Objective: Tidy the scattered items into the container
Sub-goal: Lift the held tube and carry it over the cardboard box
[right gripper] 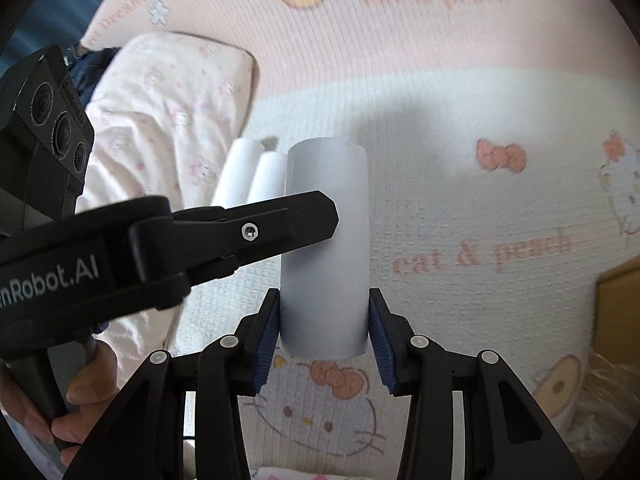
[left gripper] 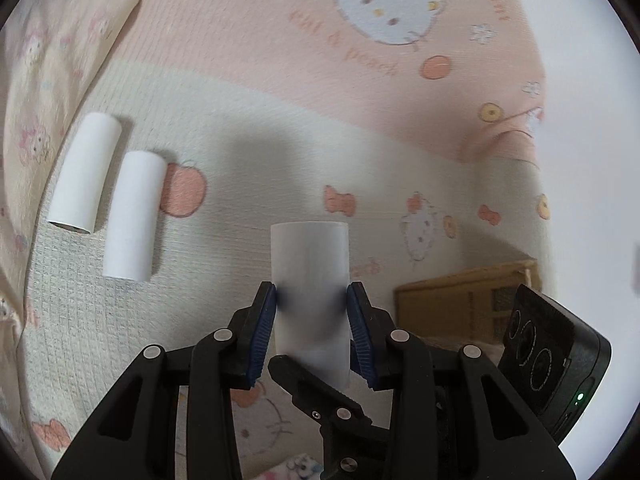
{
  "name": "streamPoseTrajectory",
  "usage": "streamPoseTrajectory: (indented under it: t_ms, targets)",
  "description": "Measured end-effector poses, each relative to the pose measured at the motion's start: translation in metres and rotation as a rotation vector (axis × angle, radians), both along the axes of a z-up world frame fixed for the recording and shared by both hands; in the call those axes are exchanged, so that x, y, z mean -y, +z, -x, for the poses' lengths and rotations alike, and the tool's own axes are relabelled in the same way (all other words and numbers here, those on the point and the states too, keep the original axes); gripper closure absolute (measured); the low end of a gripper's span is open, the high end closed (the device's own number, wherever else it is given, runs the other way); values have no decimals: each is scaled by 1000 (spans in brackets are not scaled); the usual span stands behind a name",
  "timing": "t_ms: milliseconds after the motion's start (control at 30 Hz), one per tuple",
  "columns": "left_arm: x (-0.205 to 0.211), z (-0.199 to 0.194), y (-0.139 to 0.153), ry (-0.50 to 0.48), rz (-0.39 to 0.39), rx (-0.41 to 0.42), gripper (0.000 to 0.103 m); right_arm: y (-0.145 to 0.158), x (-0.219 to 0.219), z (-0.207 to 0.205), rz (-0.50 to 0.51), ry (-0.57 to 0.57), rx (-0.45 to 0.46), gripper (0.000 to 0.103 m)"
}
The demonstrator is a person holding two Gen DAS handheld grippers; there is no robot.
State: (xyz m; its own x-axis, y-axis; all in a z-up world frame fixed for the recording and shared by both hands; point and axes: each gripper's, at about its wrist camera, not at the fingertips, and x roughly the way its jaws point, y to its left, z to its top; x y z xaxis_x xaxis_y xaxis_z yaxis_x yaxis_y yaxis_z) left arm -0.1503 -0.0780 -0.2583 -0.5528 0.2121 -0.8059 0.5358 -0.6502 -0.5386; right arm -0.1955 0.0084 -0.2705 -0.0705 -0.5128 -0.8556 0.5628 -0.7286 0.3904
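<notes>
One white paper roll (left gripper: pixel 308 256) hangs in the air above the bed, held by both grippers at once. My left gripper (left gripper: pixel 312 296) is shut on its lower half, blue pads pressed to both sides. In the right wrist view the same roll (right gripper: pixel 326 184) stands upright in my right gripper (right gripper: pixel 324 304), which is shut on its bottom end. A left-gripper finger (right gripper: pixel 304 220) crosses it from the left. Two more white rolls (left gripper: pixel 86 172) (left gripper: pixel 134 216) lie side by side on the sheet, partly hidden behind the held roll (right gripper: pixel 240 168). A cardboard box (left gripper: pixel 460 300) (right gripper: pixel 620 300) sits to the right.
A cat-and-peach printed sheet (left gripper: pixel 280 80) covers the bed. A pale pillow (left gripper: pixel 48 60) (right gripper: pixel 168 112) lies at the left. The right gripper's black camera block (left gripper: pixel 560 360) is close at lower right. A hand (right gripper: pixel 84 392) grips the left tool's handle.
</notes>
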Motion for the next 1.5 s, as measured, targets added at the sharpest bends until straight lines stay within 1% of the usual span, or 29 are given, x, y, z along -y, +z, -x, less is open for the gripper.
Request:
streamPoseTrajectory:
  t_ms: [33, 100, 233, 300, 433, 633, 733, 833, 933, 1033, 1100, 1233, 1300, 1367, 1433, 1500]
  targets:
    - [-5, 0, 7, -5, 6, -14, 63, 5, -8, -5, 5, -4, -18, 63]
    - [-14, 1, 20, -16, 22, -40, 63, 24, -28, -6, 20, -17, -52, 63]
    - [-34, 6, 46, -55, 71, -80, 63, 47, -34, -4, 51, -56, -104, 63]
    - [-46, 9, 60, -80, 99, -96, 63, 66, -57, -9, 67, -78, -133, 63]
    - [-77, 12, 87, -139, 143, -127, 63, 88, -84, -16, 95, -121, -177, 63]
    - [-123, 13, 118, -188, 188, -203, 63, 126, -133, -38, 121, -180, -264, 63]
    - [-140, 18, 129, -226, 209, -214, 63, 136, -149, -45, 125, -203, -301, 63]
    - [-156, 26, 134, -270, 212, -196, 63, 140, -163, -49, 123, -228, -328, 63]
    - [-176, 35, 136, -322, 198, -179, 63, 143, -182, -57, 110, -271, -333, 63]
    - [-202, 47, 137, -385, 195, -180, 63, 146, -211, -63, 100, -329, -341, 63]
    - [-222, 57, 139, -431, 208, -180, 63, 147, -233, -63, 105, -375, -333, 63]
    - [-259, 78, 144, -523, 266, -178, 63, 149, -271, -59, 121, -446, -314, 63]
    - [-271, 87, 146, -547, 273, -172, 63, 149, -285, -54, 121, -468, -309, 63]
    - [-281, 100, 144, -567, 265, -158, 63, 149, -296, -48, 116, -480, -306, 63]
    - [-288, 115, 140, -580, 236, -143, 63, 152, -310, -42, 106, -485, -294, 63]
    - [-294, 130, 134, -596, 223, -115, 60, 151, -323, -33, 104, -491, -270, 63]
